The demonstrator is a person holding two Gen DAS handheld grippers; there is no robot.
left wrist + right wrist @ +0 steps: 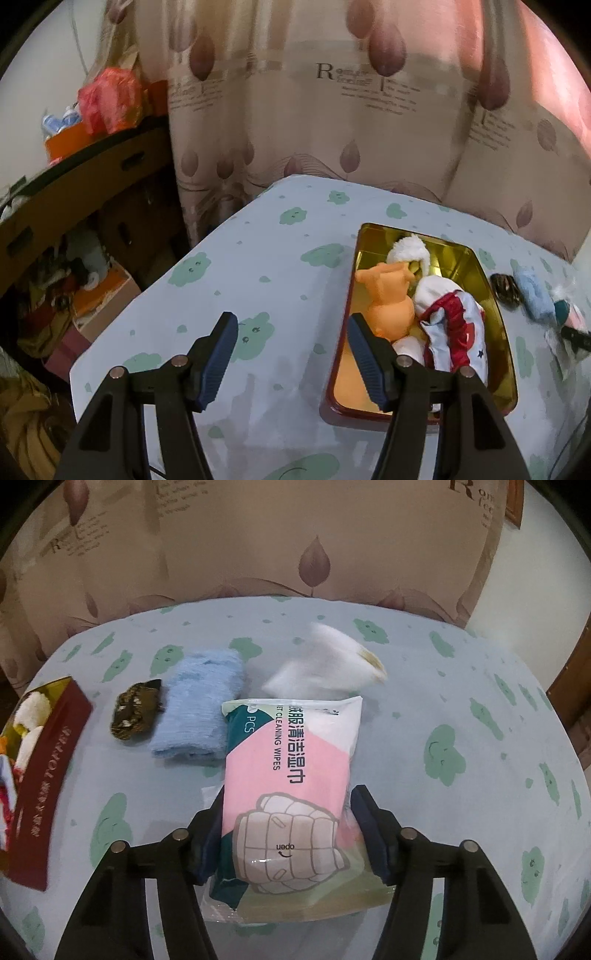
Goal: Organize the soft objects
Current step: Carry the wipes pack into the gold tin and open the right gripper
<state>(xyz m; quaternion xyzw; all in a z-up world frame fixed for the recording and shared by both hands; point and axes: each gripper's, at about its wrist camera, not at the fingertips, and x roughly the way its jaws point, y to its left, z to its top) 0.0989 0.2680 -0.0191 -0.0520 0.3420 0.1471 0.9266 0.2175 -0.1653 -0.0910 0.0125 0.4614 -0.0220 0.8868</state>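
Wet-wipes pack lies on the cloud-print tablecloth, flanked by the right gripper, whose pads appear to touch its sides, presumably to lift it. Left gripper hovers open and empty. Gold-lined tin holds an orange plush and white-and-red fabric.

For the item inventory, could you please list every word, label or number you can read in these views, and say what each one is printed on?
"CLEANING WIPES", on the pink wipes pack.
"PCS", on the same pack's green corner; the count before it is hidden.
"open", upside down on the pack's flap.
Chinese characters beside the English line on the pack.
"TOFFEE", on the red tin side; the characters below it are too blurred.
"R", a large letter on the curtain; its small print is unreadable.
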